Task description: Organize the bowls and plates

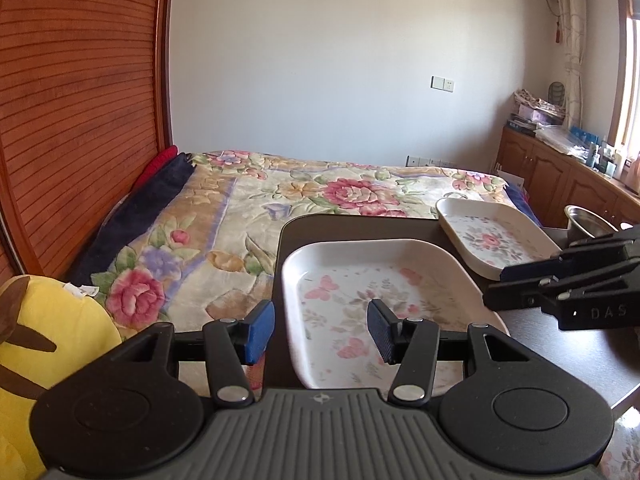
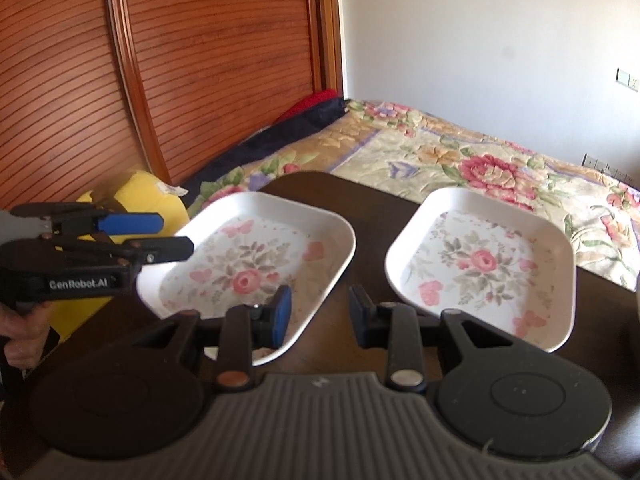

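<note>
Two white rectangular plates with pink floral print lie on a dark table (image 1: pixel 560 364). The near plate (image 1: pixel 360 280) (image 2: pixel 248 256) is at the table's left end, and the second plate (image 1: pixel 492 236) (image 2: pixel 484 264) lies to its right. My left gripper (image 1: pixel 322 330) (image 2: pixel 176 236) is open, its jaws straddling the near plate's left rim. My right gripper (image 2: pixel 320 312) (image 1: pixel 494 288) is open over the gap between the two plates, with its left finger above the near plate's right edge. A small metal bowl (image 1: pixel 584 220) stands behind the second plate.
A bed with a floral blanket (image 1: pixel 280 200) lies just beyond the table. A yellow plush toy (image 1: pixel 48 328) sits at the left, against a slatted wooden panel (image 2: pixel 200 60). Wooden cabinets (image 1: pixel 560 176) run under the window on the right. A hand (image 2: pixel 20 340) holds the left gripper's handle.
</note>
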The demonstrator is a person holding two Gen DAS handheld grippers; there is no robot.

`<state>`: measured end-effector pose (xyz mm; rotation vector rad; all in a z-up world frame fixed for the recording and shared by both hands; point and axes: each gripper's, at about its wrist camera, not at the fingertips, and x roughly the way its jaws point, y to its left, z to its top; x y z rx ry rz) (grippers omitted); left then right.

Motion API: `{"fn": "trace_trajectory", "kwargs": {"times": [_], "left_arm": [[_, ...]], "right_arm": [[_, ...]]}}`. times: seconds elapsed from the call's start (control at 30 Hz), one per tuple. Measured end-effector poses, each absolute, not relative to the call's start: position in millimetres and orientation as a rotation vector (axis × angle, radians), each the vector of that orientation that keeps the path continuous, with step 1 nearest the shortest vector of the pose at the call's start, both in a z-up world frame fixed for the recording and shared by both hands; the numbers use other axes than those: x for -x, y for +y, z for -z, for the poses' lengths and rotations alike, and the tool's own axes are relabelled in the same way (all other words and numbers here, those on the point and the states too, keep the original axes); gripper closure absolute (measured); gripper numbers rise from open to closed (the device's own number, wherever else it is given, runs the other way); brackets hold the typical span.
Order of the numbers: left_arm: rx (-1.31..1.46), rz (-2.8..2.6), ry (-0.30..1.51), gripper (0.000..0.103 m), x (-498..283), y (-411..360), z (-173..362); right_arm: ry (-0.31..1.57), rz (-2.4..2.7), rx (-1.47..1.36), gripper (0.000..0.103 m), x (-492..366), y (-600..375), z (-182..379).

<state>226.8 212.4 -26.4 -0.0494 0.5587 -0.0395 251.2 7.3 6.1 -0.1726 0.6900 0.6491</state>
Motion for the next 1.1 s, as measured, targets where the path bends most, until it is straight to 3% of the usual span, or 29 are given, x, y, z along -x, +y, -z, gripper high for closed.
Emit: {"fn": "trace_trajectory", "kwargs": {"times": [0.43, 0.77, 0.87, 0.93, 1.1], "left_arm": [[0.055, 0.039, 0.59, 0.06, -238, 220, 38], [0.054, 0.051, 0.599, 0.076, -239, 219, 40], [0.056, 0.053, 0.601, 0.084, -240, 220, 40], [0.051, 0.053, 0.603, 0.085, -240, 220, 40], [0.052, 0.054, 0.619, 0.087, -241, 221, 43]], "right_arm": [[0.725, -0.648, 0.187, 0.07, -261, 16, 4], [0.739, -0.658, 0.191, 0.072, -262, 20, 8], [0.742, -0.661, 0.187, 0.075, -262, 20, 8], [0.747, -0.661, 0.187, 0.084, -262, 20, 9], [0.748, -0.664, 0.175, 0.086, -261, 18, 9]]}}
